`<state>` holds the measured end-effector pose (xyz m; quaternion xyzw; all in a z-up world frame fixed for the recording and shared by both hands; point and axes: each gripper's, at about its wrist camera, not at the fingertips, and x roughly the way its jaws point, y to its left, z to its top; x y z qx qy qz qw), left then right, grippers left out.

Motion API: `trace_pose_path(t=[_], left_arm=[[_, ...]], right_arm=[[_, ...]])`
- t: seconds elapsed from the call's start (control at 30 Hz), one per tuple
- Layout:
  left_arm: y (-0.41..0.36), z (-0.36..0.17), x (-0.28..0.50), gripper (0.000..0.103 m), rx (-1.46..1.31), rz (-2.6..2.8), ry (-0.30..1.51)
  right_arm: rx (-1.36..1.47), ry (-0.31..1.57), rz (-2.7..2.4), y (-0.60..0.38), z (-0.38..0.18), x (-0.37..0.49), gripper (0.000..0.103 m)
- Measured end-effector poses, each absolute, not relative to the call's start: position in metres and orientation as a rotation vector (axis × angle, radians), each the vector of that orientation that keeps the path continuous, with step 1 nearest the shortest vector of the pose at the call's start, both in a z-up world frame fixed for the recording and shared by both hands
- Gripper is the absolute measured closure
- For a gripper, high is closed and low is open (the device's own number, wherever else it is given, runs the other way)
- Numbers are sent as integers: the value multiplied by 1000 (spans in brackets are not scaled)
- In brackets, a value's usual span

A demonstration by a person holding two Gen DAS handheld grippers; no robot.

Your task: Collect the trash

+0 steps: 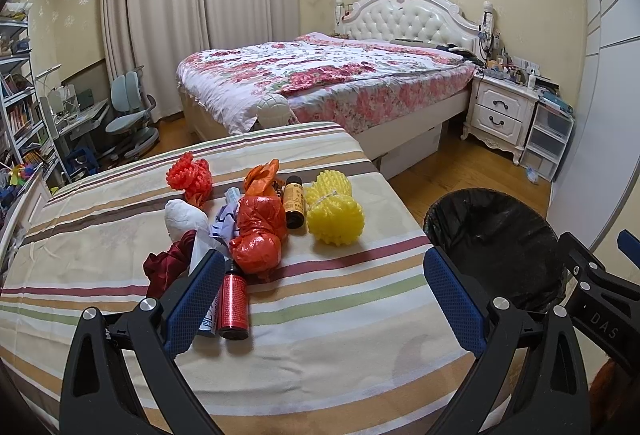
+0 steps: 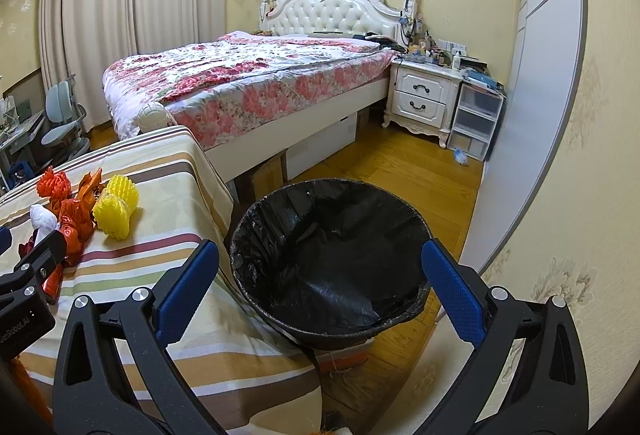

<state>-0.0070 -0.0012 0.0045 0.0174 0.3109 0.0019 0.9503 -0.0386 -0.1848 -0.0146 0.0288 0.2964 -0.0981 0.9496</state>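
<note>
a bed (image 1: 320,75) with a floral quilt stands by the curtains (image 1: 160,15). right of the bed is a white nightstand (image 1: 500,115); left of it, a blue chair (image 1: 128,115) and bookshelf (image 1: 20,95).

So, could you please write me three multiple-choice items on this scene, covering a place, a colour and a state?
1. Where does the trash bin stand?
A. on the bed
B. on the floor beside the striped table
C. under the nightstand

2. What colour is the foam net nearest the bin?
A. yellow
B. green
C. blue

3. How is the left gripper?
A. shut on a bottle
B. shut on nothing
C. open

Answers: 1 B, the bin sits at the table's edge; 2 A, it is bright yellow; 3 C, its jaws stand wide apart, holding nothing.
</note>
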Motion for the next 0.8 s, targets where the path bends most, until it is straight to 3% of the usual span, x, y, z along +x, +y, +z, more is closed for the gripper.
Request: trace_pose_path(t=[0.8], left_arm=[[-3, -1, -7, 6, 38, 5, 636]], right_arm=[[60, 606, -200, -188, -16, -39, 4]])
